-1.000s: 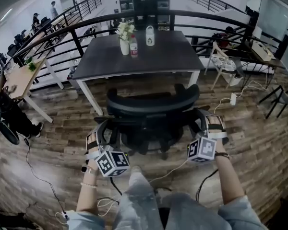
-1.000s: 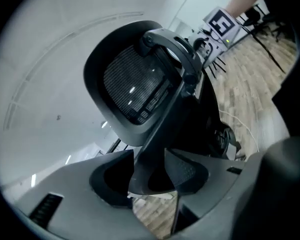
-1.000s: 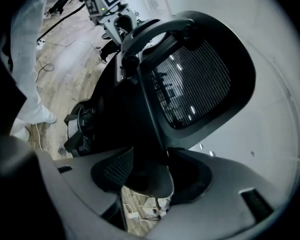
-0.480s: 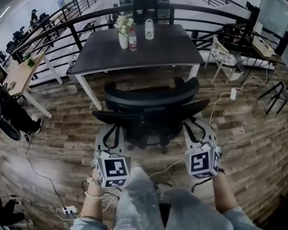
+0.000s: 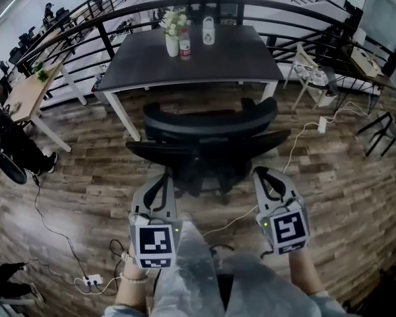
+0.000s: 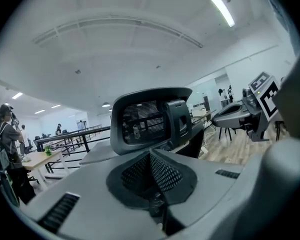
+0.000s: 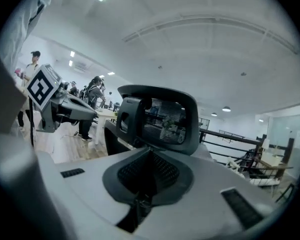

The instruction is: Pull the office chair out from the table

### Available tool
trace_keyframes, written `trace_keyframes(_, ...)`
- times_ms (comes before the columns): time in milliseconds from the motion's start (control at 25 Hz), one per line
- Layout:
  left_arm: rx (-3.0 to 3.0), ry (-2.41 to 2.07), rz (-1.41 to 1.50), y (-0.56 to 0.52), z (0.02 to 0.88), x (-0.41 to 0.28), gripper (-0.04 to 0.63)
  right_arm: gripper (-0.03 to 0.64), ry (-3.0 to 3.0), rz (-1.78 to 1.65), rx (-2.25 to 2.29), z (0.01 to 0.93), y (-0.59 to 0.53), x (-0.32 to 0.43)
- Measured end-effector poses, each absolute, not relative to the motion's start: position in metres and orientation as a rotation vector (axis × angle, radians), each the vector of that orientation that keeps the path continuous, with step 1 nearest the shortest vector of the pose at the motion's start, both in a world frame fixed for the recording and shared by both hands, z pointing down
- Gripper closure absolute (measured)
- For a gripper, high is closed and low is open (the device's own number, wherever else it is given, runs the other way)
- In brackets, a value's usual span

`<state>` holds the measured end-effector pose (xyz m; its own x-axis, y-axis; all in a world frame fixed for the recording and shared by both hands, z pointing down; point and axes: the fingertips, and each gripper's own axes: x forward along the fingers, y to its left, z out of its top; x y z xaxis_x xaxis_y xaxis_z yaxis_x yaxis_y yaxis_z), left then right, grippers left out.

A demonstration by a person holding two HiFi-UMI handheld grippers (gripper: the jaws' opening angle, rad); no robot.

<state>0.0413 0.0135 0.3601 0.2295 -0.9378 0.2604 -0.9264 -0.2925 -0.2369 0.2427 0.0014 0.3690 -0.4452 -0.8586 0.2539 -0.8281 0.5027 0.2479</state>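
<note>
The black office chair (image 5: pixel 208 144) stands on the wood floor, a short way out from the dark table (image 5: pixel 231 61), with its back toward me. My left gripper (image 5: pixel 160 177) sits just behind the chair's left armrest (image 5: pixel 145 152), shut and empty. Behind the right armrest (image 5: pixel 277 137), my right gripper (image 5: pixel 265 173) is also shut on nothing. Neither gripper touches the chair. In the left gripper view the shut left gripper (image 6: pixel 151 156) points at the chair's headrest (image 6: pixel 150 120). The right gripper view shows the right gripper (image 7: pixel 149 154) shut, the headrest (image 7: pixel 165 119) ahead.
A flower vase (image 5: pixel 172 41), a bottle (image 5: pixel 185 46) and a white jug (image 5: pixel 208 32) stand on the table. A black railing (image 5: pixel 119 25) curves behind it. Cables and a power strip (image 5: pixel 91 281) lie on the floor. A stand (image 5: pixel 313 74) is at right, desks (image 5: pixel 26 94) at left.
Both grippers have come off the chair's armrests, rolled upright, shut, and drawn back toward me. The chair stays about where it was.
</note>
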Motion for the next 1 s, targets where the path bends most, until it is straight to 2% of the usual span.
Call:
trace_keyframes(560,-2.554,1.857,-0.559,0.030,0.366,0.055,0.584,0.614,-2.567,0.146,1.414,0.379,0.023,0.222)
trace_keyframes(1000,-2.627,1.820,-0.499,0.030,0.360,0.067,0.584,0.614,-2.581,0.093,1.362,0.376,0.027,0.219)
